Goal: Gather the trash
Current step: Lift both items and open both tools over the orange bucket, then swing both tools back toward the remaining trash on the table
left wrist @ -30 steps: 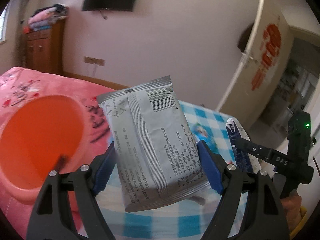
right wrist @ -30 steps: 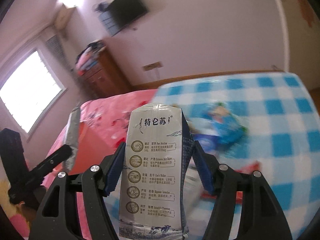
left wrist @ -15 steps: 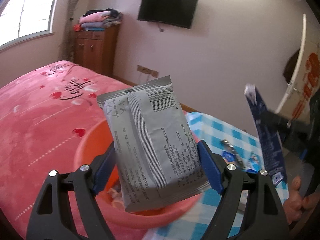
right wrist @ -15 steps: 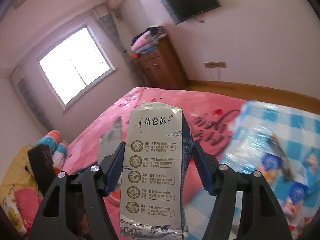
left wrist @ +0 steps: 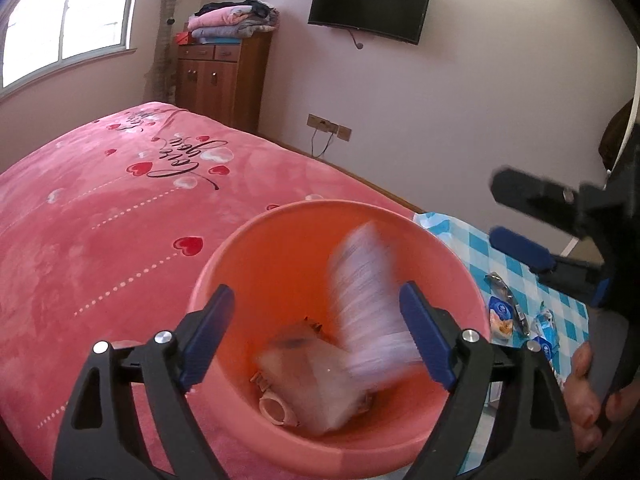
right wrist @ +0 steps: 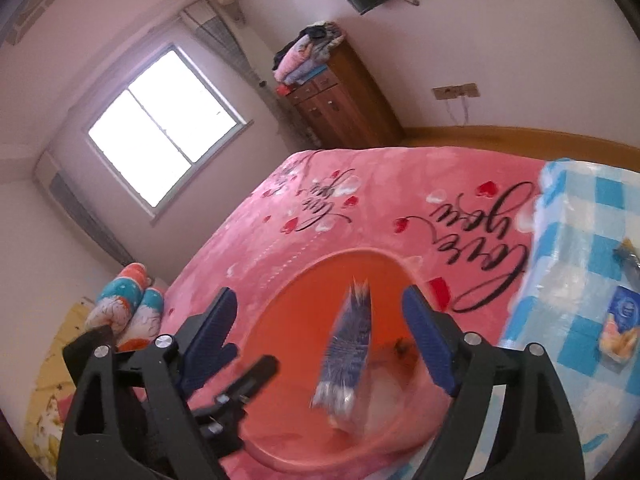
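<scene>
On the pink bedspread [left wrist: 100,216] stands an orange basin [left wrist: 280,240], and over it the left gripper [left wrist: 316,336] has just been opening its jaws, so the silver packet [left wrist: 368,304] drops blurred between the pads, touching neither. The right gripper [right wrist: 320,336] has also just opened, and its blue carton [right wrist: 348,344] falls free into the same basin. Further right, more wrappers [left wrist: 502,316] lie on the blue checked cloth [left wrist: 480,244].
</scene>
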Motion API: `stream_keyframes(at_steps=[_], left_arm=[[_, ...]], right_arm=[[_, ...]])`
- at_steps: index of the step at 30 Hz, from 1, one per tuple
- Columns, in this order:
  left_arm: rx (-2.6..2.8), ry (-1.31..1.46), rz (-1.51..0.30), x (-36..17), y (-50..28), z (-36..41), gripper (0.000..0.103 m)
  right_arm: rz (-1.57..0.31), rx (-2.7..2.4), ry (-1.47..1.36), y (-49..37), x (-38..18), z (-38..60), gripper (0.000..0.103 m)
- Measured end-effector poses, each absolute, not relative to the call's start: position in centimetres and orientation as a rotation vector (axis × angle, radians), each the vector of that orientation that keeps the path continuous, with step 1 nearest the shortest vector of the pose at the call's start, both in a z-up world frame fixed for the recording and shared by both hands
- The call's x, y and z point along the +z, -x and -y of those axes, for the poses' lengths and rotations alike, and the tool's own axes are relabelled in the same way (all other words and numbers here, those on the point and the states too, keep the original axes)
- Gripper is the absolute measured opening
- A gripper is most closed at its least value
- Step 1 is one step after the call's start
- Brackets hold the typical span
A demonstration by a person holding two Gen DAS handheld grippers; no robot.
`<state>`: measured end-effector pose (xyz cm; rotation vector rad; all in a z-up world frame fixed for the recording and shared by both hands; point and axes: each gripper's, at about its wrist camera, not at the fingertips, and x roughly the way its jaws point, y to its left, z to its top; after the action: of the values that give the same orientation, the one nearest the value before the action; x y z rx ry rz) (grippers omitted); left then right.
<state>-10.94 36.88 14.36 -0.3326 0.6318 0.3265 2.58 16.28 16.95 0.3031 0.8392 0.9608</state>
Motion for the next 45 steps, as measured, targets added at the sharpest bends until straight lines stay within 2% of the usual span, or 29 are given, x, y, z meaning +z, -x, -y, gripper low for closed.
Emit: stream_keyframes(at_steps=[6, 20, 23, 45], left_arm=[[0.326, 0.337, -0.6, 14.7, 11.5, -36.4, 0.088], [0.254, 0.33, -0.567, 15.4, 12.5, -33.0, 0.09], [0.234, 0.324, -0.569, 15.5, 12.5, -32.1, 0.09], [0.109, 0.278, -0.603, 15.1, 11.8, -25.0, 0.09]], right_arm=[[-0.771, 0.879, -0.268, -0.8, 16.9, -12.4, 0.088], [-0.673, 0.705, -0.188, 3.4, 14.7, -5.2, 0.089], [-0.648, 0.661, -0.16, 4.3, 14.5, -4.1, 0.094], [-0.598, 0.492, -0.124, 6.9, 11.8, 3.4, 0.094]])
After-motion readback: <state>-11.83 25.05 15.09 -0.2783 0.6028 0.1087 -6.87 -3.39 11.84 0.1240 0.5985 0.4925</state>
